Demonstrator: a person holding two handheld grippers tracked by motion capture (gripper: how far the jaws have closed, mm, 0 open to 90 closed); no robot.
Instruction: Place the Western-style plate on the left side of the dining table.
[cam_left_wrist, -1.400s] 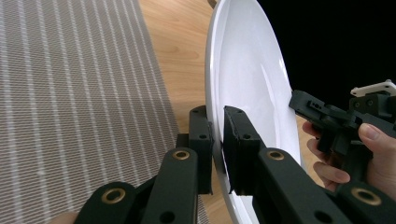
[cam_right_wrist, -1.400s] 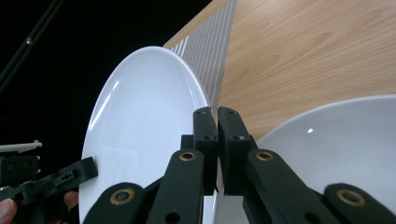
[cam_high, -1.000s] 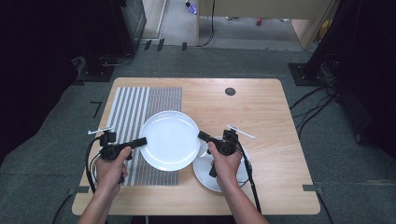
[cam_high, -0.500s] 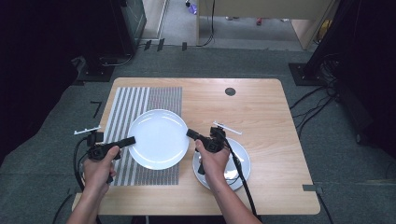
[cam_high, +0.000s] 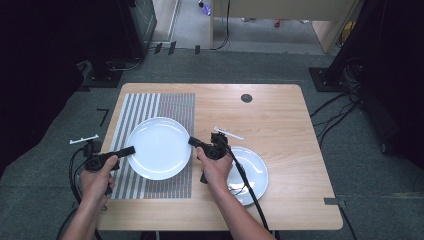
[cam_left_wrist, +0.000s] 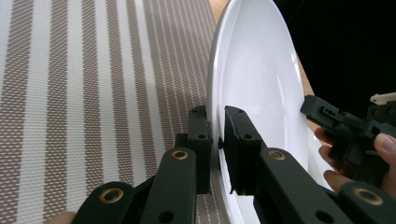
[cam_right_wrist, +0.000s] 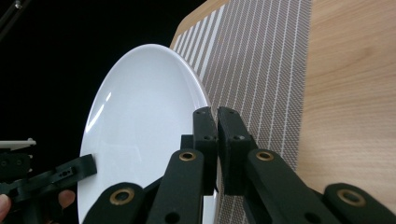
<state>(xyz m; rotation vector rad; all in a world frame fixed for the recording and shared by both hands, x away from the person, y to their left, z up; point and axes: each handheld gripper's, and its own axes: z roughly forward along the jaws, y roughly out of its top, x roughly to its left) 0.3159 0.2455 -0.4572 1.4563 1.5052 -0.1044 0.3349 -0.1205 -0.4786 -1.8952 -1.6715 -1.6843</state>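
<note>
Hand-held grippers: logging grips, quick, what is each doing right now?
Left hand-held gripper: closed on the white plate's left rim.
Right hand-held gripper: closed on that plate's right rim.

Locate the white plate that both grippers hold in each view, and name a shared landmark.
High view: white plate left of centre, over the striped mat.
Left gripper view: edge-on, centre-right.
Right gripper view: centre-left.
Shared landmark: the striped mat.
</note>
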